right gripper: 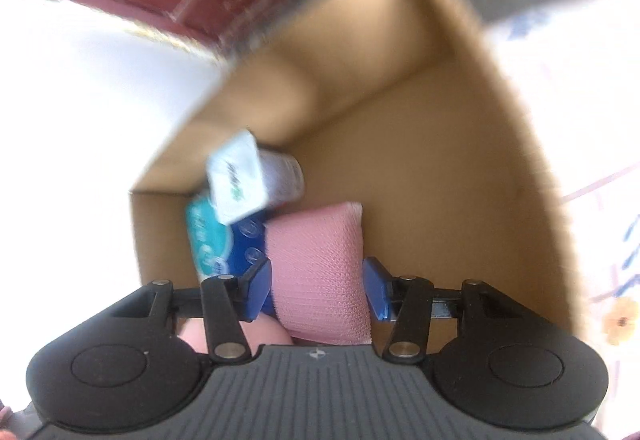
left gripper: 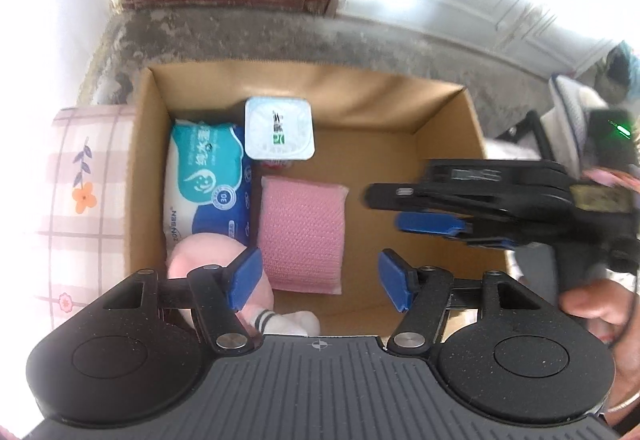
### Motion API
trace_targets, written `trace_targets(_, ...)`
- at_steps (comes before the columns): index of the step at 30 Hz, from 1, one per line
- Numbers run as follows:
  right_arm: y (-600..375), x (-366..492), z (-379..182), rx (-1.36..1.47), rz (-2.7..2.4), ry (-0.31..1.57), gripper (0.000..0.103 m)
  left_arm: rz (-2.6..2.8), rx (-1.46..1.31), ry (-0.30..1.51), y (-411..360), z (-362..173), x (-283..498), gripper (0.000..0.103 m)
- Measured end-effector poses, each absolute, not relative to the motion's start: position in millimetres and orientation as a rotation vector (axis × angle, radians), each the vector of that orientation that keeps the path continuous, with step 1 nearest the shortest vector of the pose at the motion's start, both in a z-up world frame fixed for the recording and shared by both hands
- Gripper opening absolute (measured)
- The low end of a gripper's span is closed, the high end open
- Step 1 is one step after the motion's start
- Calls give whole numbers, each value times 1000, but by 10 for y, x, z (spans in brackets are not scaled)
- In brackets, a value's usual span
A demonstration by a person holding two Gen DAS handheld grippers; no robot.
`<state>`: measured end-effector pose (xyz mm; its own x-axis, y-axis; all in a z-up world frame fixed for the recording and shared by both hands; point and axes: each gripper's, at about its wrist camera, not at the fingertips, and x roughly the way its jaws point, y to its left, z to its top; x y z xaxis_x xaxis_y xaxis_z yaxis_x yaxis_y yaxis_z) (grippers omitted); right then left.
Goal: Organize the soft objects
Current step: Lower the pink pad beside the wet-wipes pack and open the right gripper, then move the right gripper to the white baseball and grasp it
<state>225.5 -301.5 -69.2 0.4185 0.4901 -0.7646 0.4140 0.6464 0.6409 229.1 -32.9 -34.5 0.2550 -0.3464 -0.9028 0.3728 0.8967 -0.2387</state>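
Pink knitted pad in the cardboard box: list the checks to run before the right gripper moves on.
1. Pink knitted pad lying flat on the floor of the brown cardboard box: ok.
2. Right gripper clear of the pad, jaws apart: ok.
3. Left gripper open and empty: ok.
4. Pink plush toy inside the box: ok.
5. Bare floor on the box's right side for further items: ok.
6. Soft objects left outside the box: cannot tell.

In the cardboard box (left gripper: 448,119), the sponge (left gripper: 302,236) lies right of the tissue pack (left gripper: 208,179), before the cup (left gripper: 279,127), behind the plush toy (left gripper: 200,260).
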Motion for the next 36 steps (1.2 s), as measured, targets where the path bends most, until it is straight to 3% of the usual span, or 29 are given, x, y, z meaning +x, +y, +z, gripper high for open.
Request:
trace_targets(8,-3409,1138,191,954,43,964,57,-502,-11,1205,-108,20,1892,65)
trace_targets(12,-3474,569,381,1011,39,968,57,-532,-14,1283,-82,-20,1598,65)
trace_targets(21,-3313,-307,-296,1100,-68,1255,56,-630,155,1492,-469,-811,902,64)
trace_targets(26,-3296,-439,-591,1134,-81,1288,53,-673,198,1545,-635,-1126,660,62)
trace_targets(32,-3565,-441,-567,1062,-207,1207,53,-735,187,1448,-891,-964,589,62)
trace_targets(36,-3880,-386,-678,1082,-279,1168,59,-810,206,1357,-1236,-882,539,62)
